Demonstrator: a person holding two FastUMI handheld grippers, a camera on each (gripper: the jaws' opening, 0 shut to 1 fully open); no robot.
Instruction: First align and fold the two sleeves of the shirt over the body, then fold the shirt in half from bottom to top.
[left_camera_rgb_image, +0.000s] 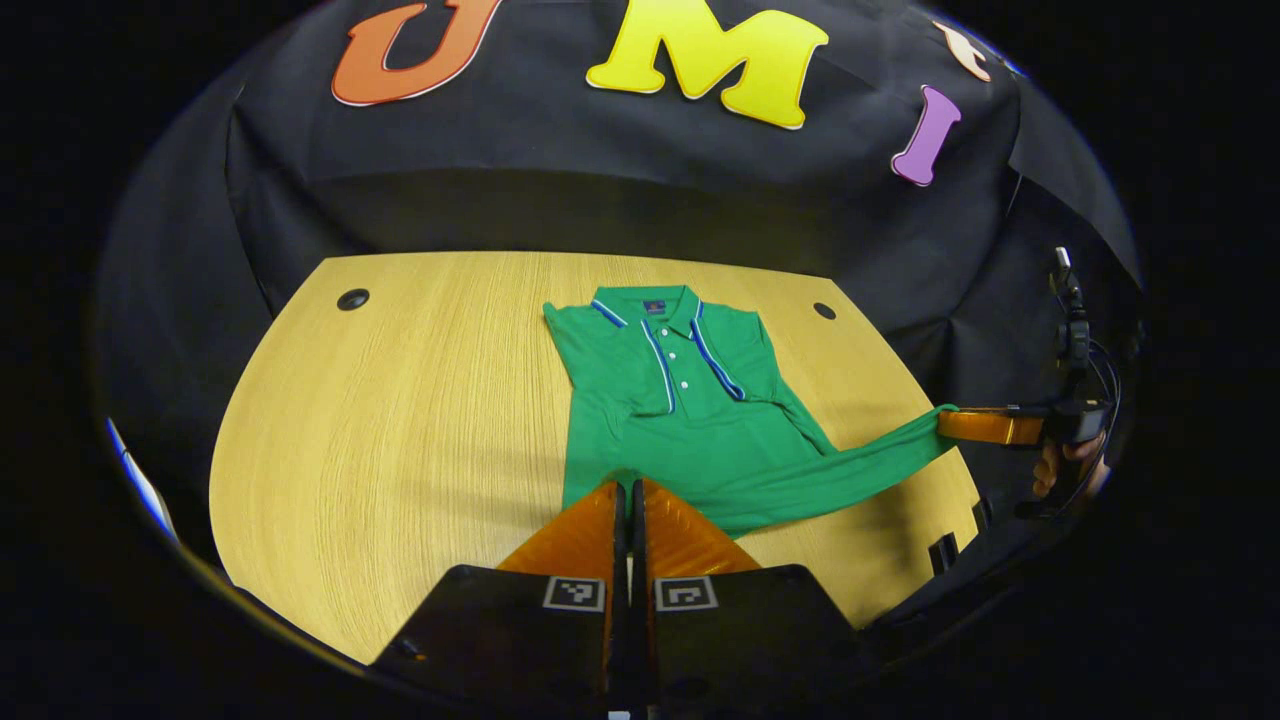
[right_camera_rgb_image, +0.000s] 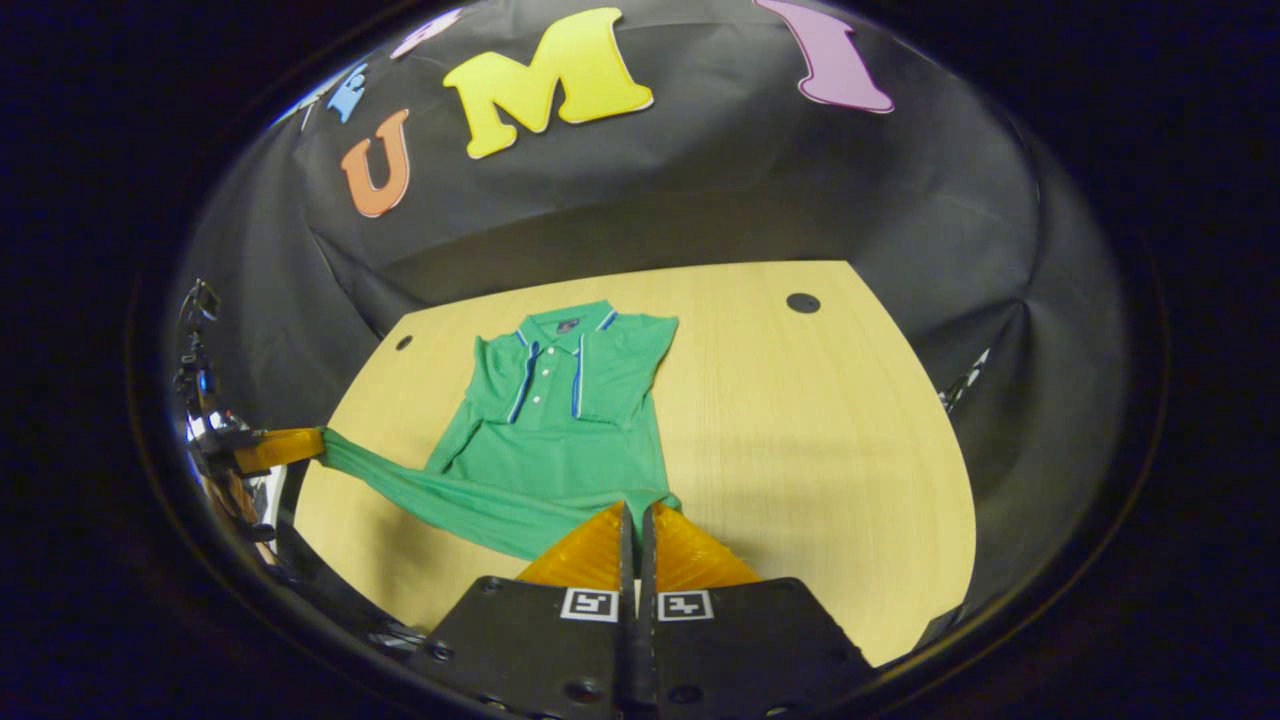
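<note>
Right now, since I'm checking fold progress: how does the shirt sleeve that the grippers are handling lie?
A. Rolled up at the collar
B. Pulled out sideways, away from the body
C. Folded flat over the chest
B: in the left gripper view the sleeve stretches from the left gripper out to the right gripper, beside the shirt.

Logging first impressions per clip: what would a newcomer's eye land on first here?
The green polo shirt stands out first, lying flat mid-table on the wooden table, collar toward the booth wall. Next comes one long sleeve stretched in a band between the left gripper near the hem and the right gripper at the table's edge, both with jaws shut on it.
</note>
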